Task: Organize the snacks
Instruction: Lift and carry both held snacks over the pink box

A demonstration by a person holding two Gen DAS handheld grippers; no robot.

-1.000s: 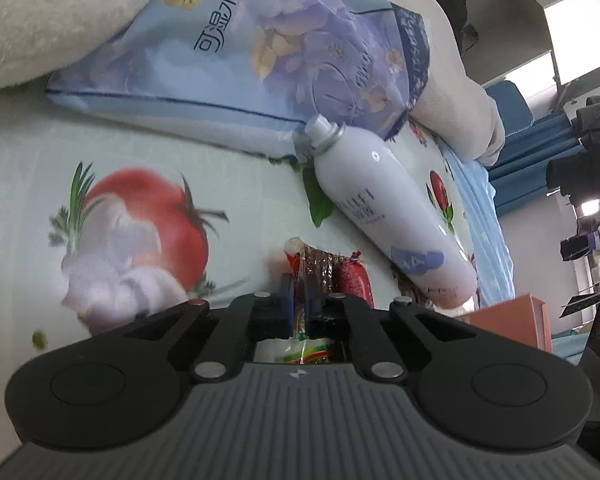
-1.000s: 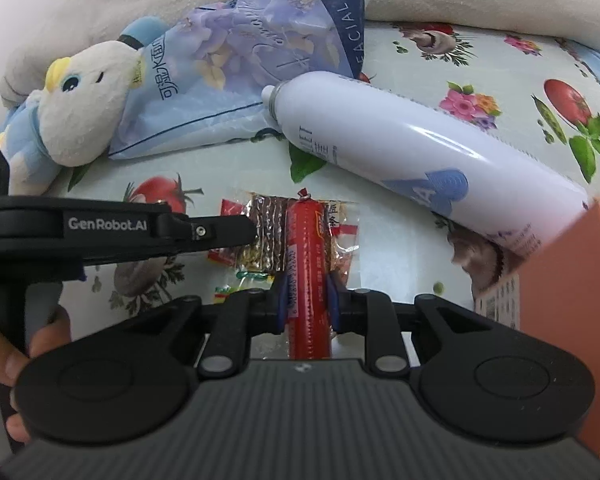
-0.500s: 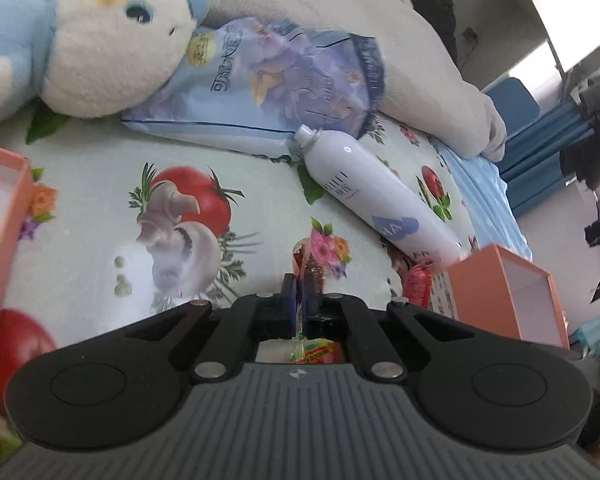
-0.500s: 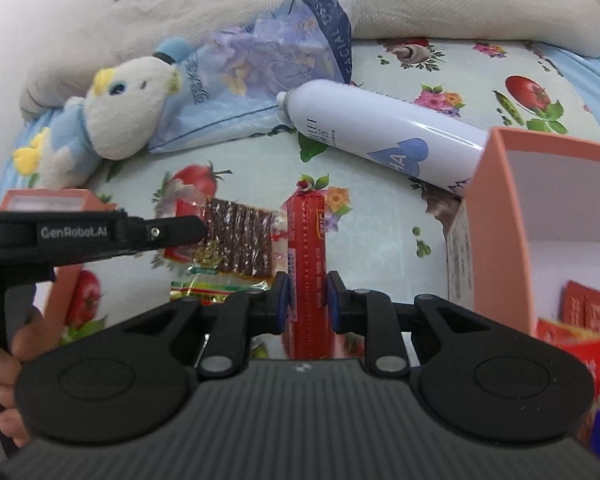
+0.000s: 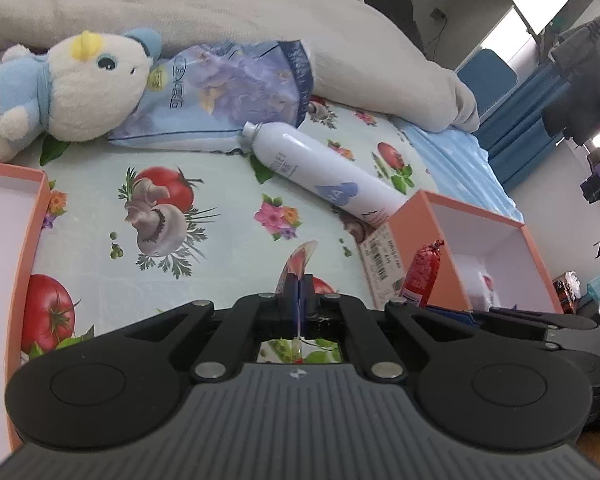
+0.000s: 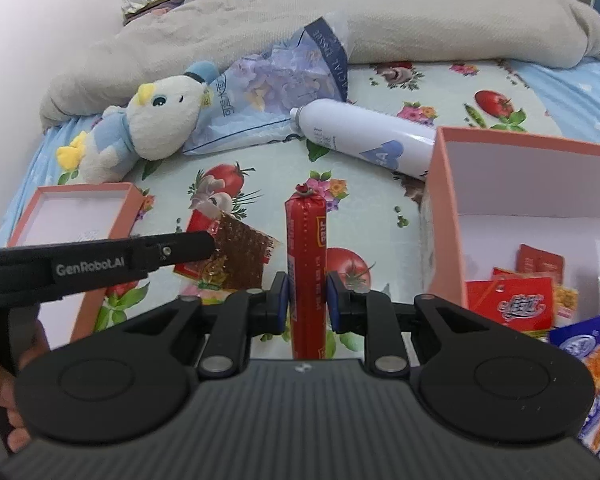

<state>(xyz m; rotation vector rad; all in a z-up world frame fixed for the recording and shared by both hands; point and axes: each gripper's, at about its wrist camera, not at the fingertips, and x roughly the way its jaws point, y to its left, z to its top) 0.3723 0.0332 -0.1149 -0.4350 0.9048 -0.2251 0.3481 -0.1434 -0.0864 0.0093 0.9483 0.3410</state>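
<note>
Both tilted down, left claw (image 5: 299, 288) pinches snack packet (image 6: 236, 258), right claw (image 6: 305, 296) grips sausage (image 6: 305, 240).

Ahead of the right gripper (image 6: 307, 294), a sausage stick (image 6: 306, 248) stands out between its fingers. To its right sits an open box (image 6: 444, 216) with snack packets (image 6: 516, 300) inside. To its left, the left gripper (image 6: 204, 246) carries a flat snack packet (image 6: 236, 256), with a box lid (image 6: 76, 216) beyond. Farther ahead lie a bottle (image 6: 364, 140), a tissue pack (image 6: 284, 92) and a plush toy (image 6: 148, 124).
</note>
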